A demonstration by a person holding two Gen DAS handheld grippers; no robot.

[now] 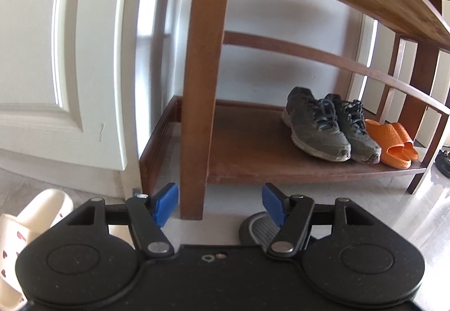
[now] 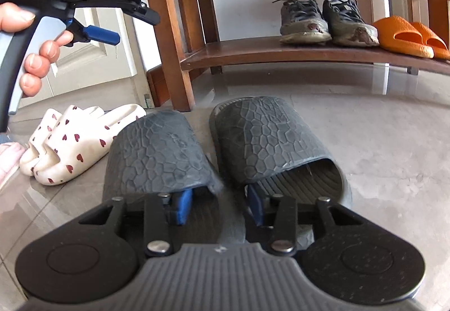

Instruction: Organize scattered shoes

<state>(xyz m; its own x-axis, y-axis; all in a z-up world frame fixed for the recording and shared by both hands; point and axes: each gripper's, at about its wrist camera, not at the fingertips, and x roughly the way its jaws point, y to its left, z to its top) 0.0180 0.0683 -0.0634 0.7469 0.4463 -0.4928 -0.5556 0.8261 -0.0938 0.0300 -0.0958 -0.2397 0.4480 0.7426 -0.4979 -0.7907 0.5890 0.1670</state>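
Right wrist view shows the right gripper (image 2: 219, 205) spread, its blue pads inside the adjoining straps of the grey slippers (image 2: 225, 148) just ahead, seemingly mid-pickup; next, pinch both and carry to the rack (image 2: 253, 51) beyond.

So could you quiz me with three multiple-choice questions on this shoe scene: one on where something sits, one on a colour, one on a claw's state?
1. Where are the dark sneakers?
A. on the floor by the door
B. on the rack's bottom shelf
C. on the top shelf

2. What colour are the slides beside the sneakers?
A. orange
B. green
C. white

3. How is the left claw?
A. shut on a slipper
B. shut on nothing
C. open, with nothing between its fingers

Answers:
1 B, both sneakers stand side by side on the lowest board.
2 A, the pair at the right end of the shelf is bright orange.
3 C, its blue pads stand well apart with only the floor and the rack's leg beyond them.
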